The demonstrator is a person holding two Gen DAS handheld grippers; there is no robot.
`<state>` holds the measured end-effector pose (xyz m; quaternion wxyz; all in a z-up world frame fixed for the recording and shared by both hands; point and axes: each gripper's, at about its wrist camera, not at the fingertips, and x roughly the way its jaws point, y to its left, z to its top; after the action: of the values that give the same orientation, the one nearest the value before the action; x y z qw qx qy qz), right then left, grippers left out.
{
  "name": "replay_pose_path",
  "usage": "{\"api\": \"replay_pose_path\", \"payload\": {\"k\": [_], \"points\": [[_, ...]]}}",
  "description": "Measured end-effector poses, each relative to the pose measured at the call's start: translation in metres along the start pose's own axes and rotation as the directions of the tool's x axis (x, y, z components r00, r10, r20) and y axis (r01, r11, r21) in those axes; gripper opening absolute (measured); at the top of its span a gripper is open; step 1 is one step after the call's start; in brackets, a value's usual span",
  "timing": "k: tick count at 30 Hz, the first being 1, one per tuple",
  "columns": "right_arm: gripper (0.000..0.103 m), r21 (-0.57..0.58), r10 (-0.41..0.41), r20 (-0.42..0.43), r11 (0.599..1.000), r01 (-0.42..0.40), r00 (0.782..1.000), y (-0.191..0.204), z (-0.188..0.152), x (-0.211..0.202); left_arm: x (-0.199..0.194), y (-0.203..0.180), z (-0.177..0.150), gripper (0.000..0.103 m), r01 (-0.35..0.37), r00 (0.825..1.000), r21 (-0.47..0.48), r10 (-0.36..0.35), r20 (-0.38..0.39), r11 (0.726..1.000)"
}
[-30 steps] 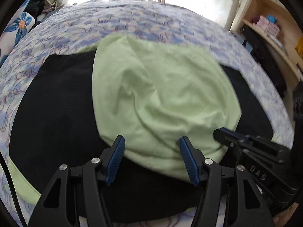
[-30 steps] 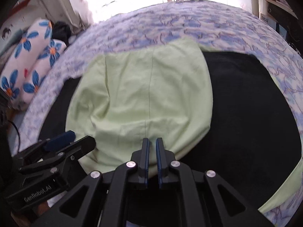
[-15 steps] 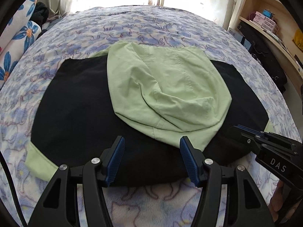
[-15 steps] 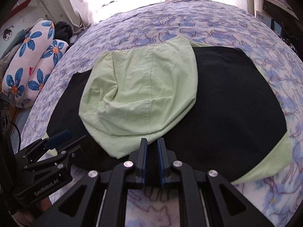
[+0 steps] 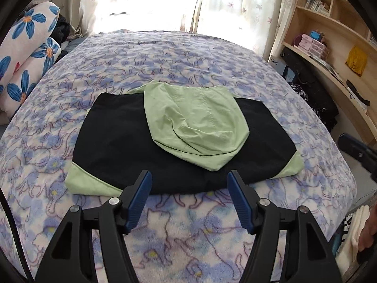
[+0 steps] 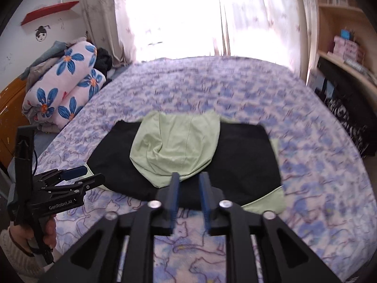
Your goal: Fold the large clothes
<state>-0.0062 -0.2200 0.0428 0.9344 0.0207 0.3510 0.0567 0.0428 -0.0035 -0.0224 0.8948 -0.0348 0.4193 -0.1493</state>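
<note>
The fingers (image 5: 139, 200) of the left gripper (image 5: 189, 200) are being held wide apart with nothing between them, and they have just been opening a little further. They are being kept above the near edge of the bed (image 5: 188, 54), clear of the cloth. The fingers (image 6: 173, 195) of the right gripper (image 6: 188, 195) are being shown parted by a narrow gap; they have just been opening from a closed state, and nothing is being gripped between them. They too are being held over the near edge of the bed (image 6: 306, 122), their tips being seen in front of the near hem of the garment (image 6: 245, 155) without pressing on it.

The garment (image 5: 113, 139), black with pale green corners, is being seen lying flat as a wide folded block across the middle of the bed, nearer the near edge than the far one. Its pale green hood (image 5: 195, 127) is being shown laid back over the black body, rumpled, with its rounded end pointing to the near edge. In the right wrist view the hood (image 6: 174, 146) is being seen in the same place, slightly left of the garment's middle.

In that view the left gripper (image 6: 80, 176) is being held at the left near corner of the bed by a hand (image 6: 30, 235) in a cream sleeve. A floral quilt (image 6: 63, 89) is being seen rolled beside the bed's far left corner, and wooden shelves (image 5: 329, 23) are being shown along the right side.
</note>
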Motion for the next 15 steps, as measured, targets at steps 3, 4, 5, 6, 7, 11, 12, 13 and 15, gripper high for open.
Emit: {"api": "replay_pose_path", "payload": {"k": [3, 4, 5, 6, 7, 11, 12, 13, 15], "points": [[0.060, -0.011, -0.006, 0.062, 1.000, 0.007, 0.998, 0.005, -0.003, -0.022, -0.015, 0.000, -0.009, 0.067, 0.007, 1.000, 0.007, -0.007, 0.005, 1.000], [0.060, -0.018, 0.000, 0.069, 1.000, 0.001, 0.998, 0.008, -0.004, -0.026, -0.019, 0.000, -0.013, 0.067, 0.009, 1.000, 0.007, -0.009, 0.003, 1.000], [0.060, -0.025, 0.006, 0.068, 1.000, -0.004, 0.998, 0.010, -0.005, -0.028, -0.020, 0.001, -0.015, 0.067, 0.009, 1.000, 0.006, -0.009, 0.000, 1.000], [0.060, -0.034, 0.012, 0.064, 0.999, -0.010, 0.998, 0.015, -0.006, -0.026, -0.021, 0.002, -0.017, 0.067, 0.009, 1.000, 0.004, -0.009, -0.004, 1.000], [0.060, -0.040, 0.016, 0.057, 0.999, -0.014, 0.998, 0.017, -0.009, -0.026, -0.022, 0.004, -0.021, 0.067, 0.009, 1.000, -0.001, -0.009, -0.013, 1.000], [0.060, -0.072, 0.028, 0.013, 0.997, -0.027, 1.000, 0.032, -0.014, -0.010, -0.018, 0.013, -0.030, 0.068, 0.007, 0.999, -0.030, -0.009, -0.045, 1.000], [0.060, -0.074, 0.030, 0.007, 0.997, -0.029, 1.000, 0.034, -0.016, -0.008, -0.015, 0.017, -0.033, 0.068, 0.006, 0.998, -0.040, -0.008, -0.058, 0.999], [0.060, -0.074, 0.030, -0.003, 0.997, -0.030, 1.000, 0.036, -0.018, -0.003, -0.013, 0.019, -0.035, 0.068, 0.005, 0.998, -0.048, -0.008, -0.067, 0.999], [0.060, -0.073, 0.030, -0.024, 0.997, -0.032, 0.999, 0.039, -0.021, 0.007, -0.006, 0.026, -0.040, 0.068, 0.012, 0.996, -0.074, -0.018, -0.092, 0.997]]}}
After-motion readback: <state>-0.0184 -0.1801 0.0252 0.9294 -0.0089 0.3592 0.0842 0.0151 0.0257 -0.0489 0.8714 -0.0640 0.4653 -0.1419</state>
